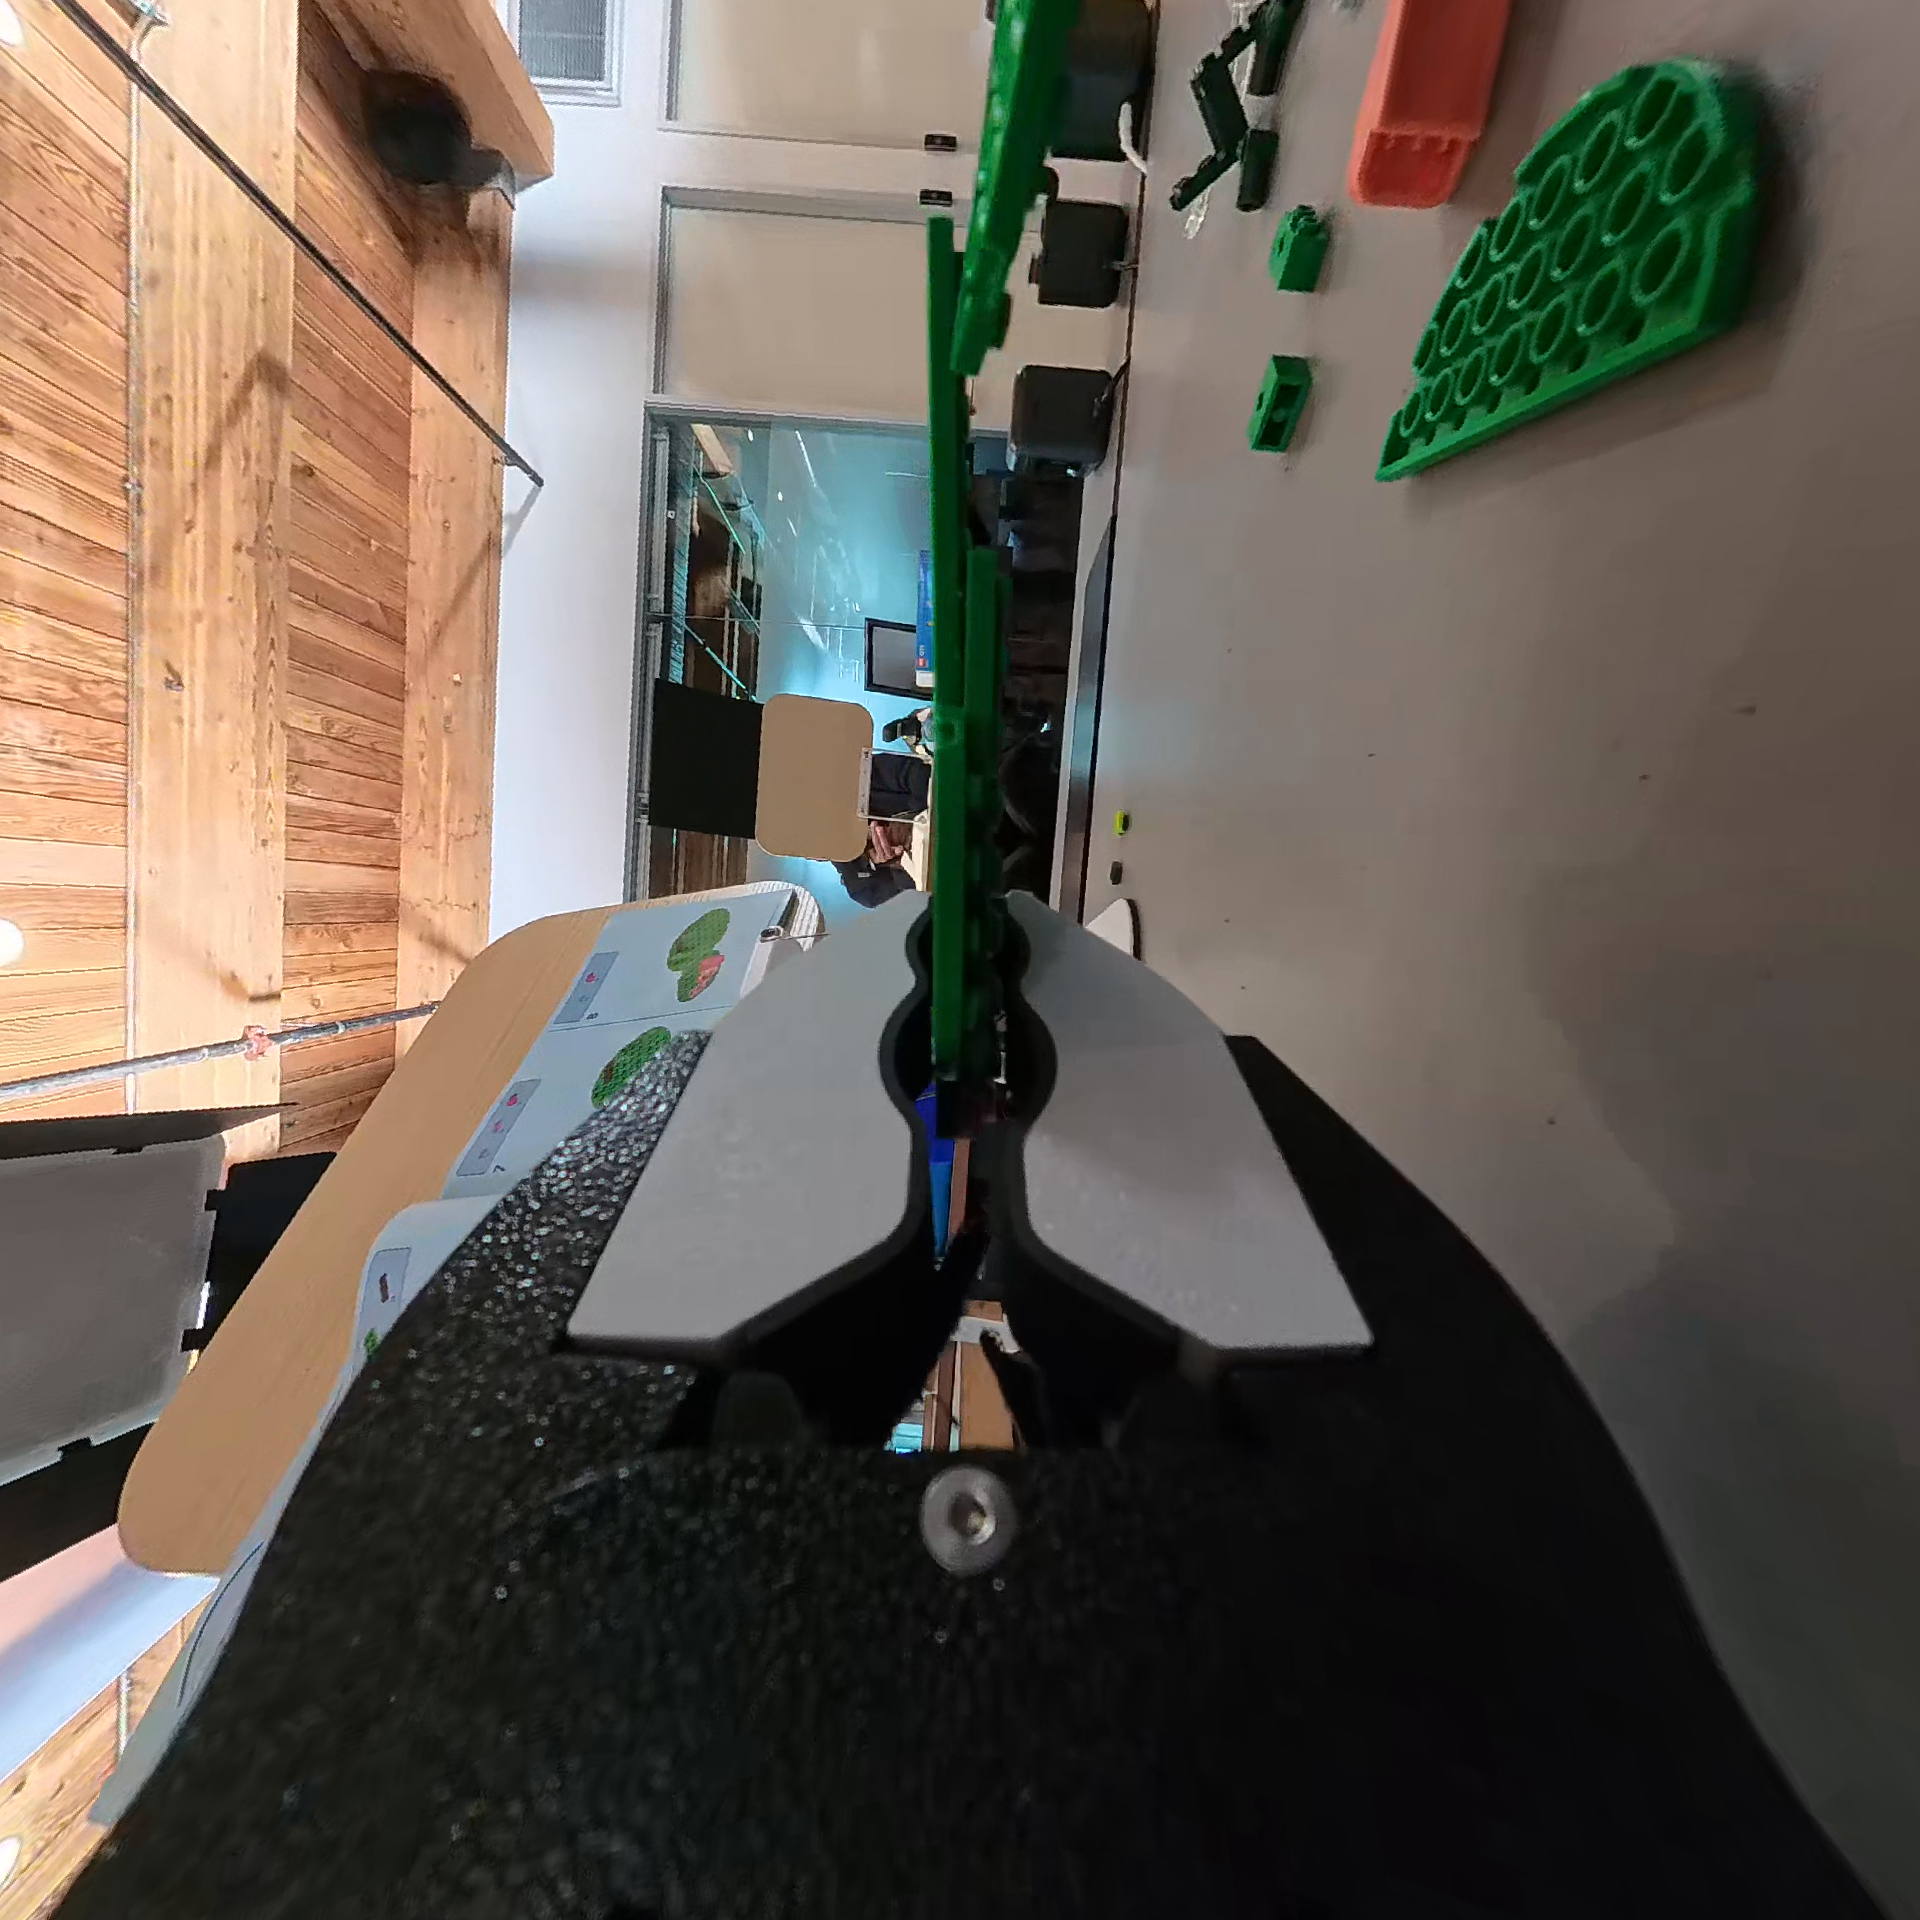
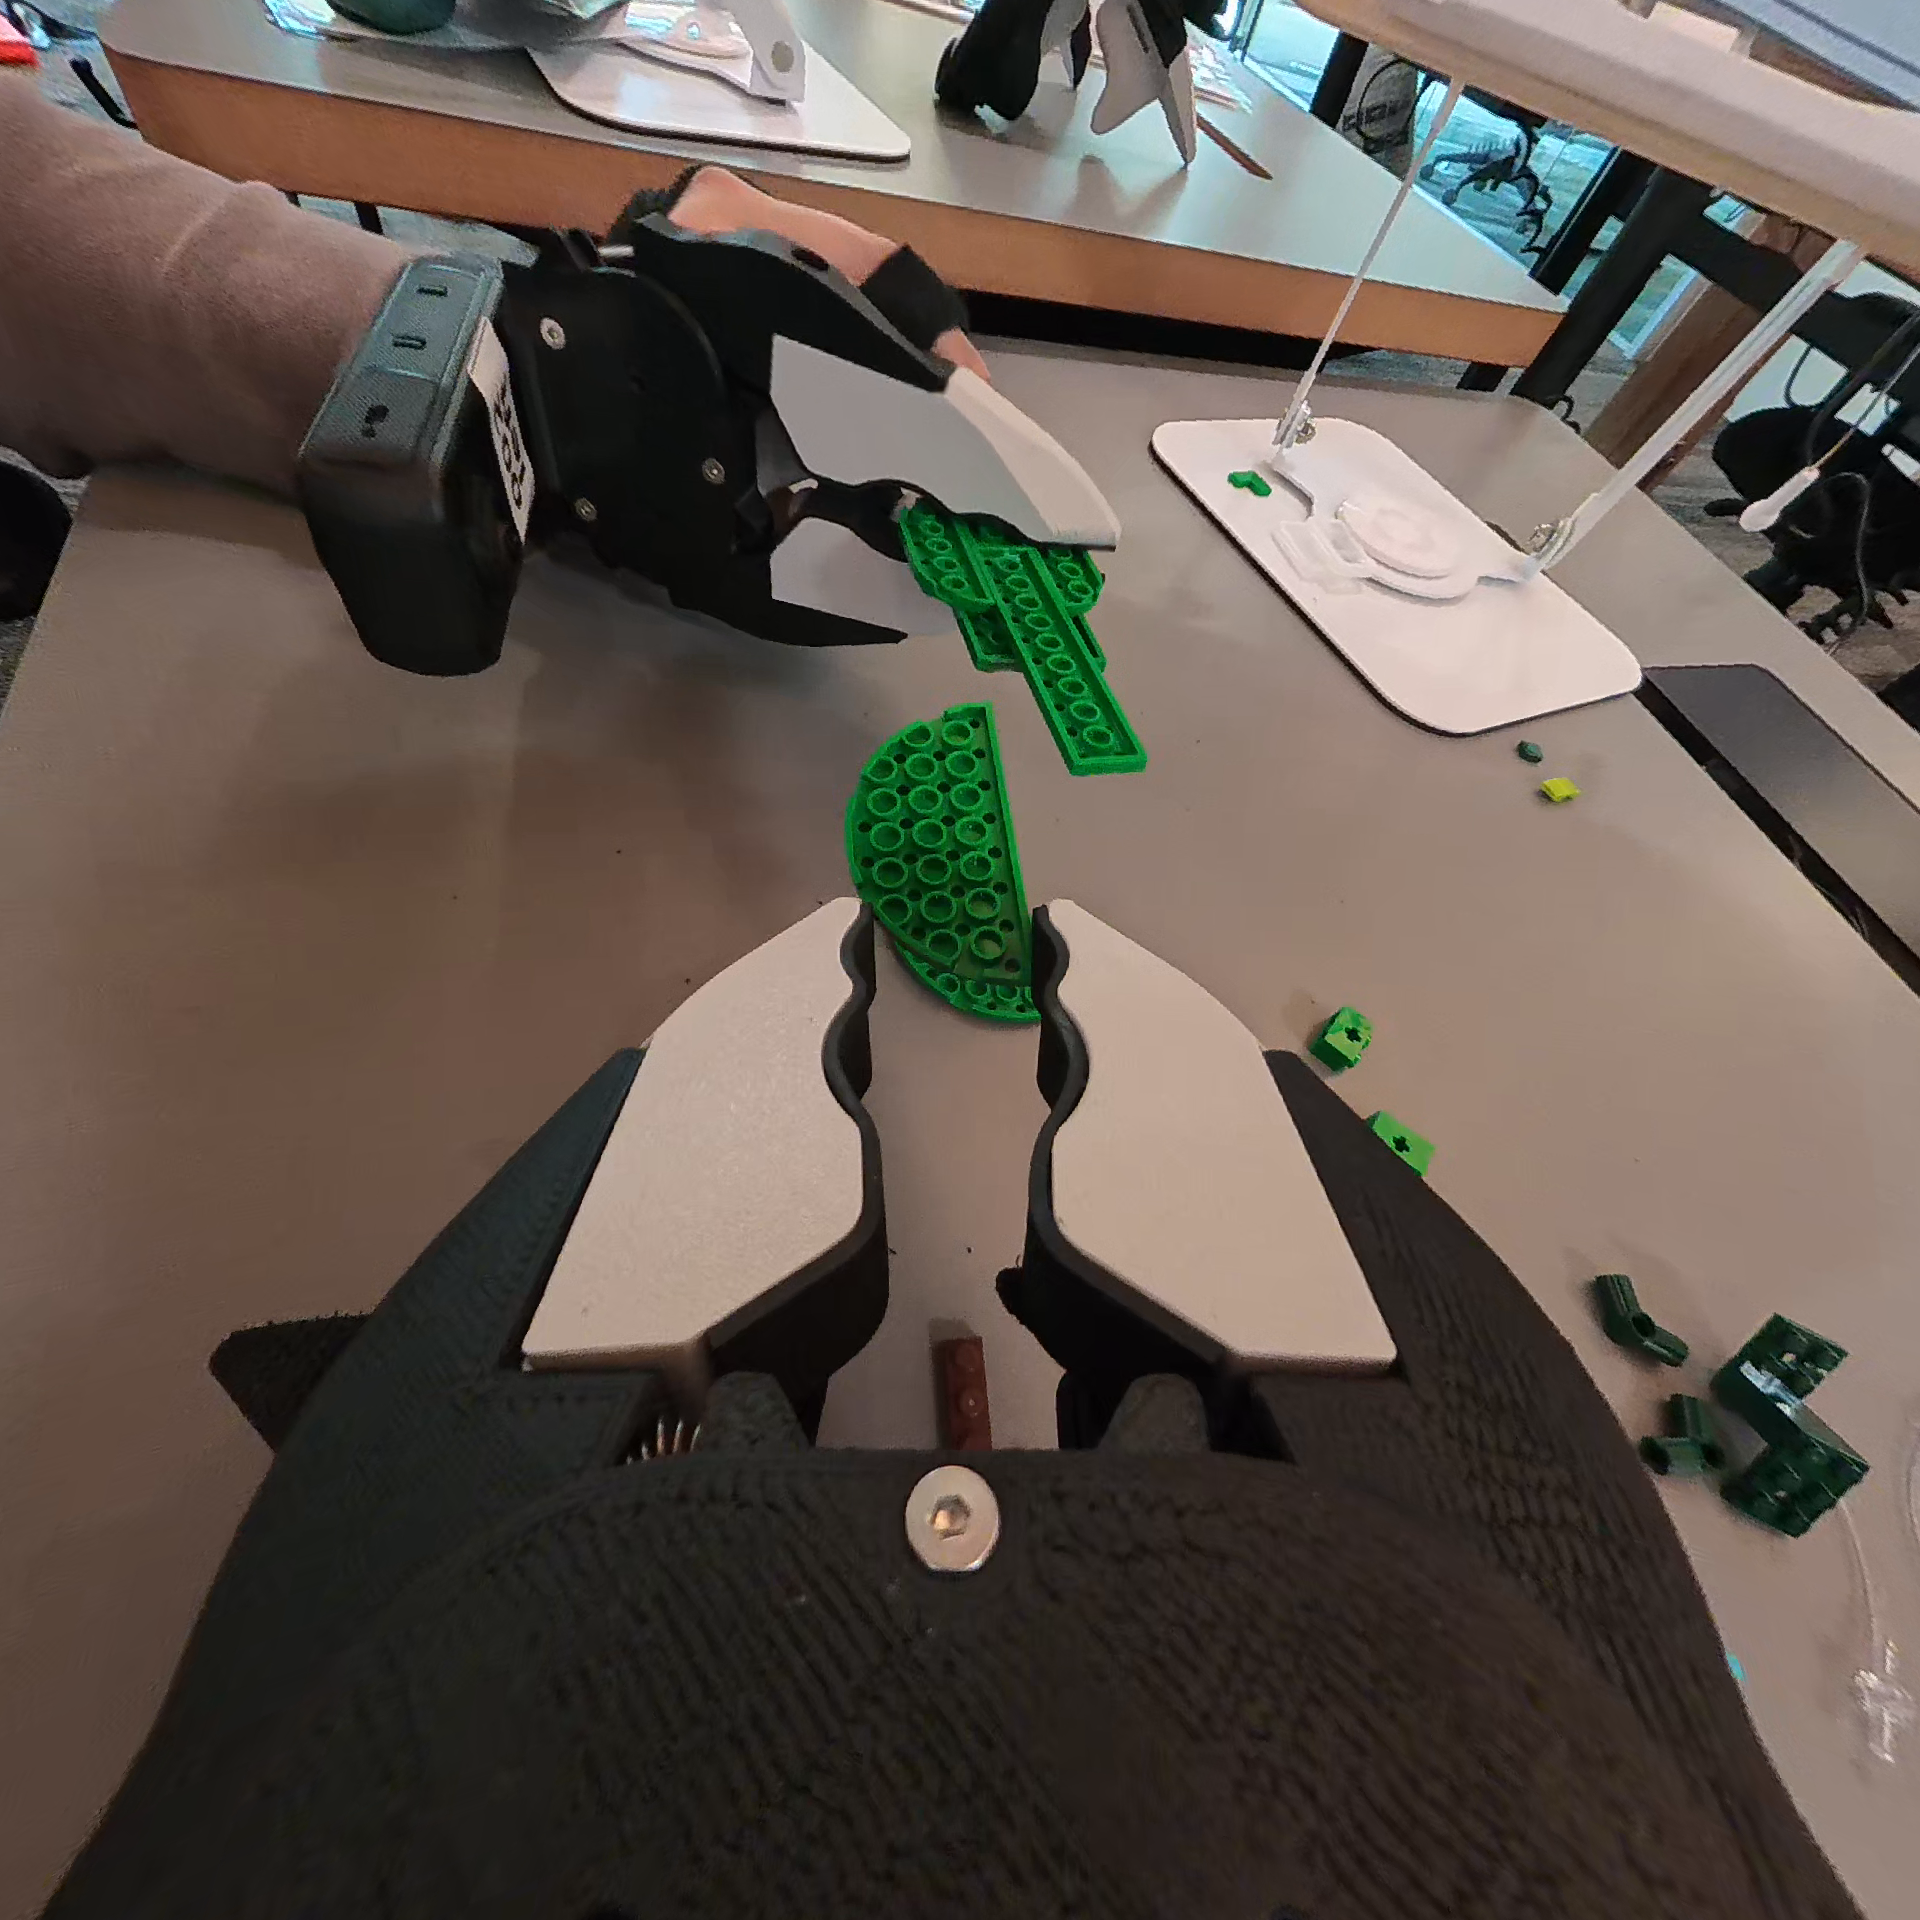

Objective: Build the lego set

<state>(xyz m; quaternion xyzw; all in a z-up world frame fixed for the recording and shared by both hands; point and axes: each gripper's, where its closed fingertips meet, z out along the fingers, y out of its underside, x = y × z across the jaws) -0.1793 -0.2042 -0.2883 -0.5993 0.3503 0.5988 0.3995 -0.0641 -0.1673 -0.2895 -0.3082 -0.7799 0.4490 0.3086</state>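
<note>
My left gripper is shut on a green plate assembly, seen edge-on in its own view. In the right wrist view it holds that assembly above the grey table: rounded plates with a long plate sticking out. My right gripper is open over a green half-round plate that lies underside up on the table. The plate's near end shows between my fingertips; I cannot tell if they touch it. The plate also shows in the left wrist view.
Two small green bricks lie right of my right gripper, with dark green parts further right. A brown piece lies under it. A white stand base sits at the back right. An orange piece and an instruction booklet show in the left wrist view.
</note>
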